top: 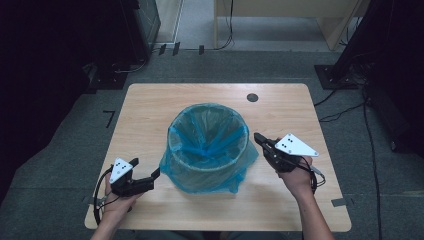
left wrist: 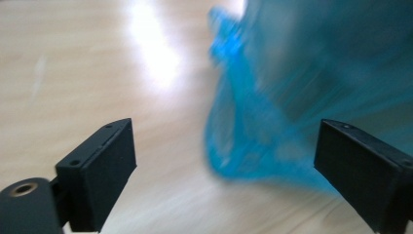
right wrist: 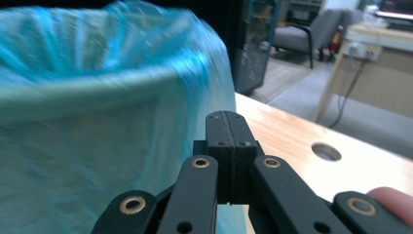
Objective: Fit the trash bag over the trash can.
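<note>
Centrally on the wooden table (top: 150, 107) stands a bin (top: 207, 150) lined with a blue bag (top: 175, 167) whose skirt drapes over the rim. Left of the bin, the left gripper (top: 156, 176) holds its jaws wide around the bag's hem. Right of the bin, the right gripper (top: 258, 137) has its jaws pressed together, empty, just beside the bag.

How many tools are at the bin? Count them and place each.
2. The left tool, jaws open, sits by the blue bag at the bin's lower left; the right tool, shut, at its right rim.
</note>
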A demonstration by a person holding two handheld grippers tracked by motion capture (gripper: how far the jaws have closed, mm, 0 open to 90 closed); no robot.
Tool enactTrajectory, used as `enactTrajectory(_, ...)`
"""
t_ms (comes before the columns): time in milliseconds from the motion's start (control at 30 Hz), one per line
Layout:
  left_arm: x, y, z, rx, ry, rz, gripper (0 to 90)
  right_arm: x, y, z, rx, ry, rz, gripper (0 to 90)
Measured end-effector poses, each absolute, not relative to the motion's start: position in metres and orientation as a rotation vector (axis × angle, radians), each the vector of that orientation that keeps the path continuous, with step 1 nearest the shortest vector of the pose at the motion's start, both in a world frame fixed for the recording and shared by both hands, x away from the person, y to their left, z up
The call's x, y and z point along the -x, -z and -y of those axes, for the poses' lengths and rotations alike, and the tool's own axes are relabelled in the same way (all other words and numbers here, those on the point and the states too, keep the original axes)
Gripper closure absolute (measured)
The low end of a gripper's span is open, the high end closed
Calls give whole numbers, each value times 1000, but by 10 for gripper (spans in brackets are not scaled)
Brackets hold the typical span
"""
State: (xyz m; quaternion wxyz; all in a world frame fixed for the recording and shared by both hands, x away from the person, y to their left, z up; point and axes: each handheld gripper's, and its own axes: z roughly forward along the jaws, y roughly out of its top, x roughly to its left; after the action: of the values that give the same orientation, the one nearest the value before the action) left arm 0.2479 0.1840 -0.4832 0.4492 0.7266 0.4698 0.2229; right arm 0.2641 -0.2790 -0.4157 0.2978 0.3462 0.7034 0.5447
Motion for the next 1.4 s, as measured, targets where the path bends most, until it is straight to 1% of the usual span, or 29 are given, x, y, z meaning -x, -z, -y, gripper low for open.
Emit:
enactTrajectory(67, -248, 488, -189, -1839, -541, -1200, 17, -262, 407, 280, -879, -1454, -1887, 900)
enactTrajectory(167, -247, 497, -195, -1908, -557, -1215, 0, -259, 392, 278, -800, -1470, -1919, 900)
enactTrajectory(267, -247, 503, -197, -1959, -563, -1227, 0, -255, 378, 276, -685, -1487, -1964, 900)
enactTrajectory(433, -250, 509, -200, -2003, -528, -1285, 0, -254, 355, 273, -553, -1512, -2077, 900)
enactTrajectory(567, -252, 514, -198, -2055, -525, -1298, 0, -252, 343, 266, -457, -1463, -2189, 900)
enactTrajectory(933, -253, 517, -198, -2079, -522, -1302, 0, -248, 310, 252, -217, -1402, -2439, 900)
enactTrajectory(1000, -253, 518, -197, -2076, -526, -1299, 0, -247, 305, 249, -167, -1345, -2496, 900)
enactTrajectory(1133, -253, 519, -197, -2067, -535, -1297, 0, -245, 301, 239, -76, -1203, -2565, 900)
enactTrajectory(1400, -253, 519, -195, -2055, -544, -1301, 0, -253, 295, 226, 31, -1204, -2600, 900)
